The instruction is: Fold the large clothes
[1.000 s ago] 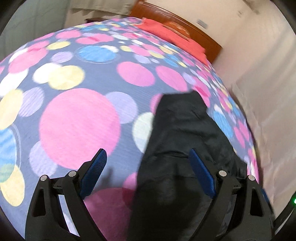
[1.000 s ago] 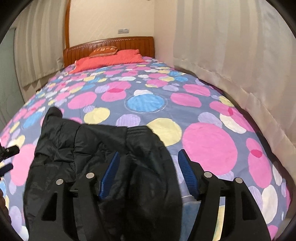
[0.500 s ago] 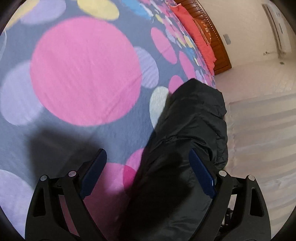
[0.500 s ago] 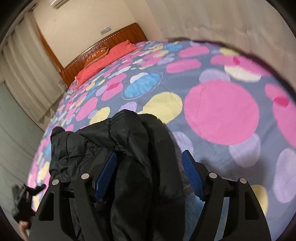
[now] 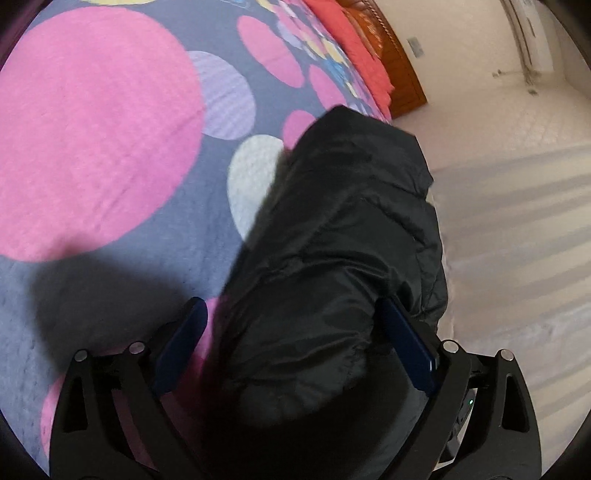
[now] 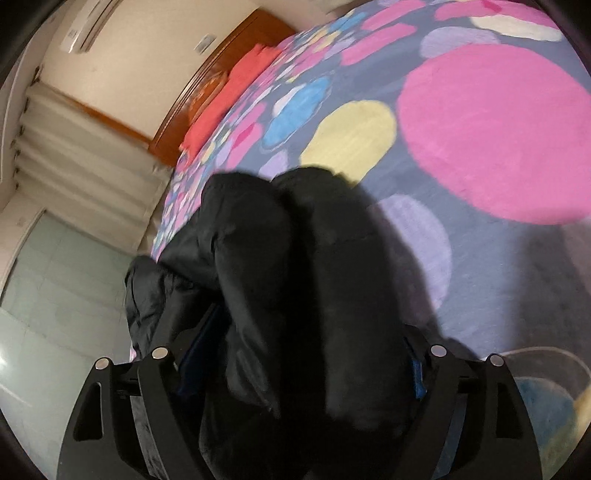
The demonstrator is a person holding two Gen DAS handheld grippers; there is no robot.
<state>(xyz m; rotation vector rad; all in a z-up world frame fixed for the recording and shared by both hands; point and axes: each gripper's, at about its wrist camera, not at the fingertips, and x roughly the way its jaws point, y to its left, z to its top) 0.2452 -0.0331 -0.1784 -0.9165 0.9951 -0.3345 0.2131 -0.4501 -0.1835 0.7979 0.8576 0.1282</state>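
No writing or brand mark can be read anywhere in either view.

The black puffer jacket (image 5: 343,258) is dark, glossy and quilted, bunched into thick padded rolls. It lies on the bed's spotted bedspread (image 5: 99,129), a grey-blue cover with big pink, yellow, blue and lilac circles. In the left wrist view the jacket runs along the bed's side edge, with pale curtain (image 5: 517,240) just beyond it; its far end points toward the wooden headboard (image 5: 399,62) and the red pillow (image 5: 351,33).

The left tongs (image 5: 291,350) are spread wide, blue pads either side of the jacket's near bulge, which fills the gap between them; whether the pads touch the fabric cannot be told. The right tongs (image 6: 303,354) are likewise spread, with two fat rolls of jacket (image 6: 295,277) bulging up between the fingers and hiding most of both pads; the fabric looks packed against them, but a firm pinch cannot be told.

In the right wrist view, open bedspread (image 6: 498,129) stretches away from the jacket on one side; on the other the jacket sits at the mattress edge, above pale tiled floor (image 6: 66,314). An air conditioner (image 6: 88,26) hangs on the wall above the headboard.
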